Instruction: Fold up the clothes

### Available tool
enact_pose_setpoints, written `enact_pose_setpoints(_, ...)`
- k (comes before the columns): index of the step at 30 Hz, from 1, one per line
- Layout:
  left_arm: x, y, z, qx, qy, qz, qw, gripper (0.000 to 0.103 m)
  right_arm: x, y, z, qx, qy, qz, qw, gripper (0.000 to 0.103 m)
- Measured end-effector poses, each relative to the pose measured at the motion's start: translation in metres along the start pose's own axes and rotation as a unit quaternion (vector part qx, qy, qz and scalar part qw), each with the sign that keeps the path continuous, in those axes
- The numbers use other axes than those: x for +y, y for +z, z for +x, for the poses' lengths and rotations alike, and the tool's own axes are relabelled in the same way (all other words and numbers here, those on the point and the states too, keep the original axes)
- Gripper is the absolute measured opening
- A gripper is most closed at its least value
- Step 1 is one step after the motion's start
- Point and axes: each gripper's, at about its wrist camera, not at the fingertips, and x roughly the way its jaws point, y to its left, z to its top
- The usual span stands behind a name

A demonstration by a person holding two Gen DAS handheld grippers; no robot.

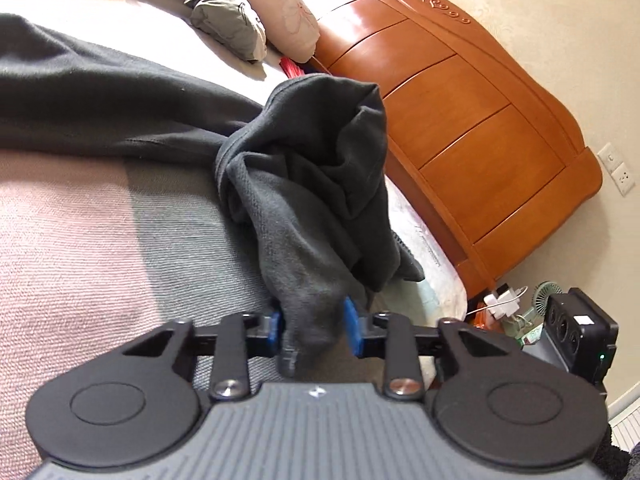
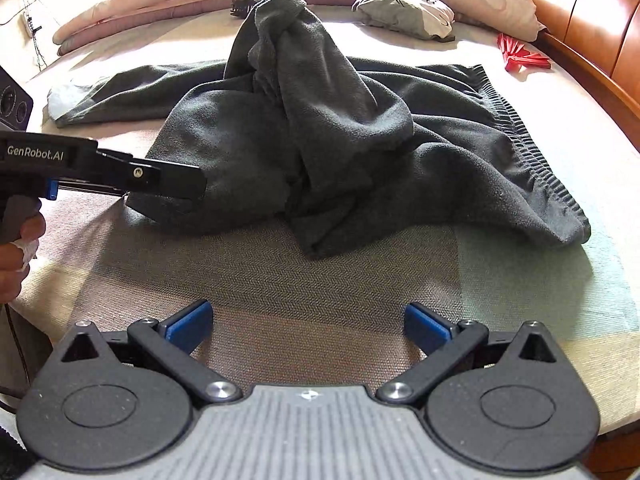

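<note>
Dark grey garment (image 1: 312, 200) pinched between left gripper (image 1: 314, 330) fingers in left view; right view shows right gripper (image 2: 308, 330) wide open, empty, over bed (image 2: 280, 272).

My left gripper (image 1: 314, 330) has a grey ribbed housing with a small white mark at its front edge, flanked by two round black discs. Black link arms run forward from silver screws to blue pads (image 1: 351, 322). My right gripper (image 2: 308, 326) is built the same way. Seen from the side, the left unit carries white "GenRobot.AI" lettering and a blue tab, and my hand (image 2: 16, 256) wears a white wrap on one finger.
</note>
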Motion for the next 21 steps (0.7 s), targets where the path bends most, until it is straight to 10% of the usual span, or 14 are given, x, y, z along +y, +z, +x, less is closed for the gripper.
enact_pose_setpoints(10,-0.001,0.012,-0.066,-0.015,0.040,0.029,0.9987,0.003,0.004,0.004,-0.016,-0.031,0.005,0.011,0.999,0.103)
enact_pose_setpoints(21,0.026,0.021,-0.169,-0.013,0.194,0.039,0.9801,0.003,0.022,0.020,-0.029,-0.063,0.016,-0.009,0.998,0.103)
